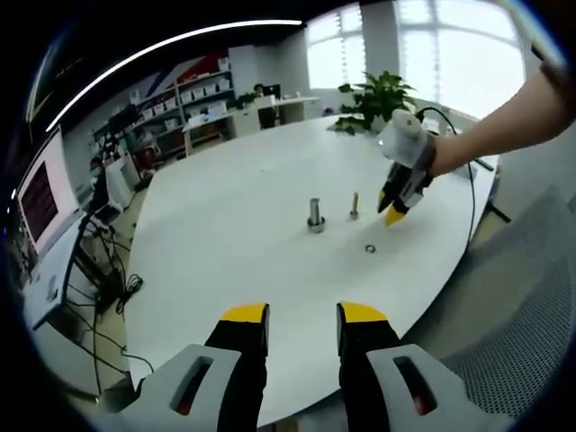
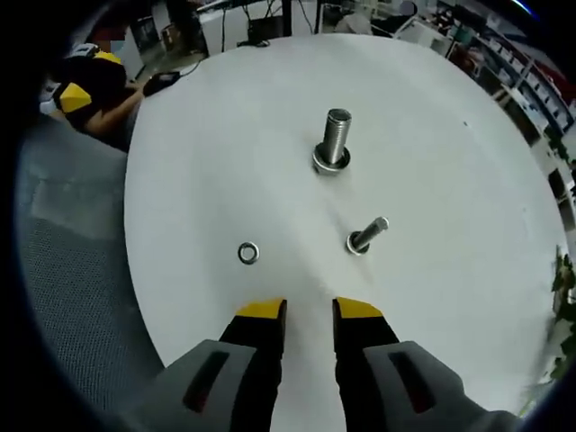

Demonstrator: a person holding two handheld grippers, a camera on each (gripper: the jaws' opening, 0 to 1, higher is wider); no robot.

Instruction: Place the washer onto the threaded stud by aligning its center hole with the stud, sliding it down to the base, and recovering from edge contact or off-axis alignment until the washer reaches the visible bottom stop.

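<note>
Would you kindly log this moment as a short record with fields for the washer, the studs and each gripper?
washer: loose washer flat on the white table, apart from both studs, not yet threaded on
large stud: large threaded stud upright, a ring already at its base
small stud: small stud beside it
right gripper: right gripper empty, jaws apart, above the table with the washer ahead and to the left in its view
left gripper: left gripper empty, jaws apart, back at the table edge

white table (image 1: 234,216), bright windows (image 1: 432,40), shelves (image 1: 193,94)
</note>
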